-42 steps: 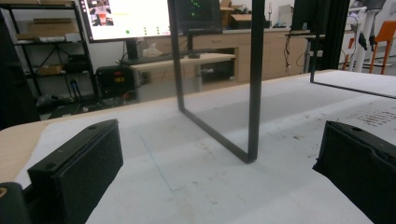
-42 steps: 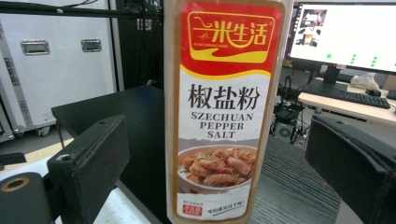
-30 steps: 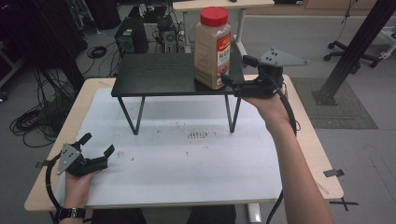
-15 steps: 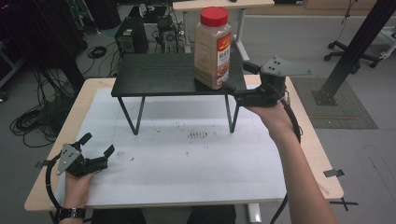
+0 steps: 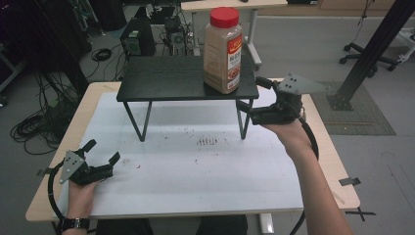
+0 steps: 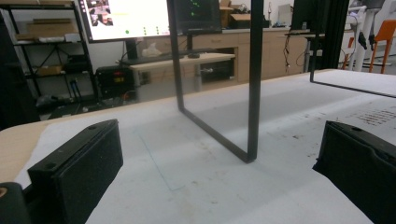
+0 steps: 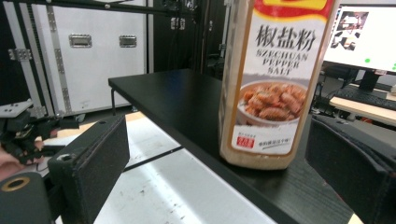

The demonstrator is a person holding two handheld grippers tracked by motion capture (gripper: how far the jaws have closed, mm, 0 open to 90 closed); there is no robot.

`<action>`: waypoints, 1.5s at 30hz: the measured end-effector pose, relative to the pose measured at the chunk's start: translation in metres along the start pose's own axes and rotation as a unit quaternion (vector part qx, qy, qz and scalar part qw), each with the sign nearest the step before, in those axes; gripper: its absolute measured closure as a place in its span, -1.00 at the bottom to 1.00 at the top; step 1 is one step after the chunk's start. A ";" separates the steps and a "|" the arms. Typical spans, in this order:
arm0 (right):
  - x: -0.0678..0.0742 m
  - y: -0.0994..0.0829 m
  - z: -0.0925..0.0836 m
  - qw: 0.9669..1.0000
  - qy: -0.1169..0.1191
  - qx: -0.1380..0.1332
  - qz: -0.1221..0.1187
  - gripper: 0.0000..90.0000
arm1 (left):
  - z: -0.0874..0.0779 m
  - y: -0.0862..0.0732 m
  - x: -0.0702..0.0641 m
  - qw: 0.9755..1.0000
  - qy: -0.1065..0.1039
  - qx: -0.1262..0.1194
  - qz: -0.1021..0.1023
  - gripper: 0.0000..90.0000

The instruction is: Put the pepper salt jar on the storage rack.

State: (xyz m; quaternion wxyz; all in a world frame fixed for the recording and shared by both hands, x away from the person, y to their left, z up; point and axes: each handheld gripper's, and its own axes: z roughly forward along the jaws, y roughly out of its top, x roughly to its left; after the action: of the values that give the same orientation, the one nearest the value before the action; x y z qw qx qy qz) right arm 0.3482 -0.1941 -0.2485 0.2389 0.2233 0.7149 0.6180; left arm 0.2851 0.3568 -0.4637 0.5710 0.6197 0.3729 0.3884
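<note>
Both jaws gape empty — our right gripper beside the seasoning jar on the black stand. Our left gripper rests apart on the table.

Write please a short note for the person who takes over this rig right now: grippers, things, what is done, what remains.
Right gripper: open, beside the shelf's right front corner, just apart from the jar.
Left gripper: open, holding nothing, low over the white sheet.
Seasoning jar: upright, red lid on, near the right front edge of the black shelf.
Done: jar stands on shelf, ungripped.
Left: probably back the right gripper away.
</note>
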 end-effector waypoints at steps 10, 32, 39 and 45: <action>0.002 -0.025 -0.003 1.000 0.015 0.013 0.004 -0.85 | 0.000 0.000 0.000 1.000 0.000 0.001 0.001 -0.99; 0.005 -0.076 -0.006 0.999 0.037 0.032 0.014 -0.85 | 0.000 0.000 -0.001 1.000 0.001 0.003 0.003 -0.99; 0.004 -0.095 -0.006 0.998 0.037 0.040 0.025 -0.85 | 0.000 0.000 -0.001 1.000 0.002 0.003 0.003 -0.99; 0.004 -0.105 -0.005 0.998 0.034 0.046 0.029 -0.85 | 0.000 0.000 -0.001 1.000 0.002 0.004 0.005 -0.99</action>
State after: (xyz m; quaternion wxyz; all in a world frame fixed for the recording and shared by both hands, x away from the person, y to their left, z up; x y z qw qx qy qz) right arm 0.3394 -0.2103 -0.3523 0.1860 0.2334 0.7437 0.5983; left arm 0.2849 0.3559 -0.4640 0.5660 0.6228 0.3726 0.3911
